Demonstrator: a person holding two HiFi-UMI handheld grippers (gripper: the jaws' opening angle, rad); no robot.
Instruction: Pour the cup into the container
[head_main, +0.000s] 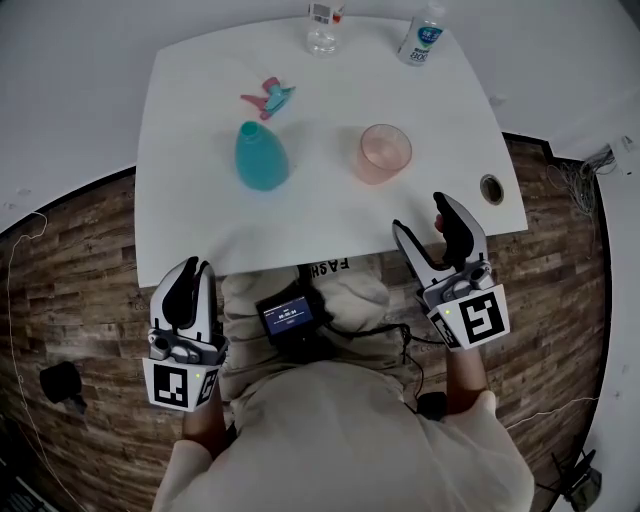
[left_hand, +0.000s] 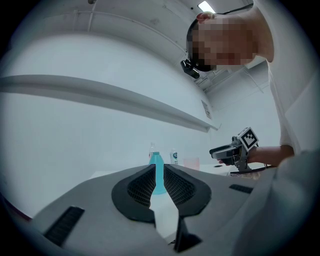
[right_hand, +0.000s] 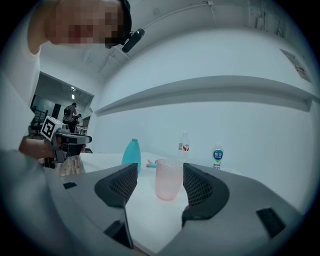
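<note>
A pink translucent cup (head_main: 385, 152) stands upright on the white table (head_main: 300, 225), right of centre. A teal bottle (head_main: 261, 156) with its top off stands to the cup's left. My right gripper (head_main: 420, 215) hovers off the table's near right edge, open, with nothing between its jaws. The right gripper view shows the cup (right_hand: 168, 179) ahead, framed by the spread jaws but well clear of them. My left gripper (head_main: 193, 285) is held low by the near left edge, shut and empty. In the left gripper view the teal bottle (left_hand: 156, 172) shows through the slit between the jaws.
A pink and teal spray head (head_main: 267, 97) lies behind the bottle. A clear bottle (head_main: 323, 28) and a white-labelled bottle (head_main: 422, 36) stand at the far edge. A round cable hole (head_main: 491, 188) sits near the table's right edge. A small screen (head_main: 288, 315) hangs at the person's chest.
</note>
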